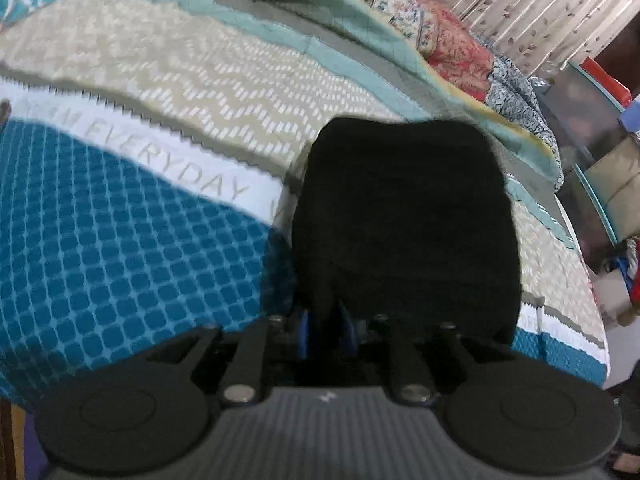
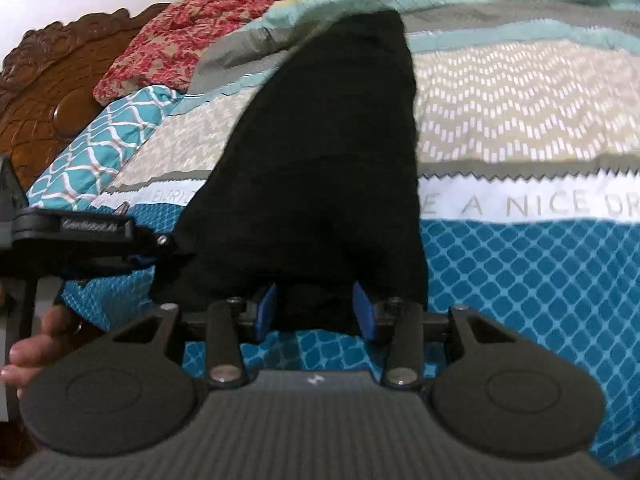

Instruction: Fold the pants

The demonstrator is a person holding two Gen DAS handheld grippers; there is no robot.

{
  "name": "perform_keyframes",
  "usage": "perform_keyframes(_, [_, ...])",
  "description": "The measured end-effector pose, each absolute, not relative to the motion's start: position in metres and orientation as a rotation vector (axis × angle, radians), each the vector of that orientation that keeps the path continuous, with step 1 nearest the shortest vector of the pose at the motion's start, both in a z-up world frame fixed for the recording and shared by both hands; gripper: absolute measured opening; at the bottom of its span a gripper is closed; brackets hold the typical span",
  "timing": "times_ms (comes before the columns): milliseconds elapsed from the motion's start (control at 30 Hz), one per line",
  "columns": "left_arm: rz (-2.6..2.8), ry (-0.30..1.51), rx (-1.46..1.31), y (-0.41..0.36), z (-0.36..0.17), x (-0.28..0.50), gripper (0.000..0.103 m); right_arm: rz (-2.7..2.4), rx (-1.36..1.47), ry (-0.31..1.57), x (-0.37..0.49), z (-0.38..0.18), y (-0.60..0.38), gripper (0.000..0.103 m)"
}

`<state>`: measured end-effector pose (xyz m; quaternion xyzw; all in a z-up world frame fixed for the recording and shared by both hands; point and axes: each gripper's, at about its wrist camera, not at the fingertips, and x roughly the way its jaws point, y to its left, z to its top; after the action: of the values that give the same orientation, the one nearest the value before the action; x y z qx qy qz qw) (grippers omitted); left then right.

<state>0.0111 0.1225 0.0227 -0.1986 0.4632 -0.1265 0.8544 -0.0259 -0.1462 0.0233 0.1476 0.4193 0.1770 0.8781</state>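
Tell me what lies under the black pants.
Under the black pants lies the patterned bedspread, teal grid and beige zigzag bands. Its printed lettering is partly covered. Whatever else lies beneath the cloth is hidden.

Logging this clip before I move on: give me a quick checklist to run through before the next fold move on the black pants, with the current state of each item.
1. Left gripper has cloth: ok, its blue fingers are pinched close on the pants.
2. Right gripper has cloth: not ok, fingers stand wide apart with the pants edge loose between them.
3. Pants lie on the bedspread: ok.
4. Pants flat, no wrinkles: cannot tell, the fabric is too dark.
5. Both grippers at the same end of the pants: ok, the left gripper shows at the near corner in the right view.
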Motion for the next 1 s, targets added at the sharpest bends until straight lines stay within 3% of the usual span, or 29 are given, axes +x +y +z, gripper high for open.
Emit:
perform_keyframes(100, [-0.272, 0.938, -0.391, 0.118, 0.035, 0.011, 0.044, 0.375, 0.31, 0.814, -0.031, 0.039, -0.152, 0.046])
perform_keyframes(267, [-0.265, 0.884, -0.359, 0.113, 0.049, 0.018, 0.046, 0.328, 0.299, 0.705, -0.026, 0.057, -0.166, 0.046])
perform_keyframes(467, [-0.249, 0.916, -0.277, 0.089, 0.043, 0.04, 0.046, 0.289, 0.309, 0.714, 0.025, 0.058, -0.167, 0.046])
perform_keyframes(667, [-0.237, 1.007, -0.32, 0.092, 0.004, 0.051, 0.06, 0.236, 0.229, 0.829, 0.055, 0.031, -0.155, 0.047])
perform_keyframes(867, [-0.237, 1.005, -0.317, 0.094, 0.004, 0.05, 0.065, 0.249, 0.157, 0.83, 0.05, 0.035, -0.152, 0.048])
perform_keyframes(1000, [-0.232, 0.99, -0.339, 0.099, 0.018, 0.042, 0.064, 0.259, 0.281, 0.78, 0.034, 0.048, -0.17, 0.054])
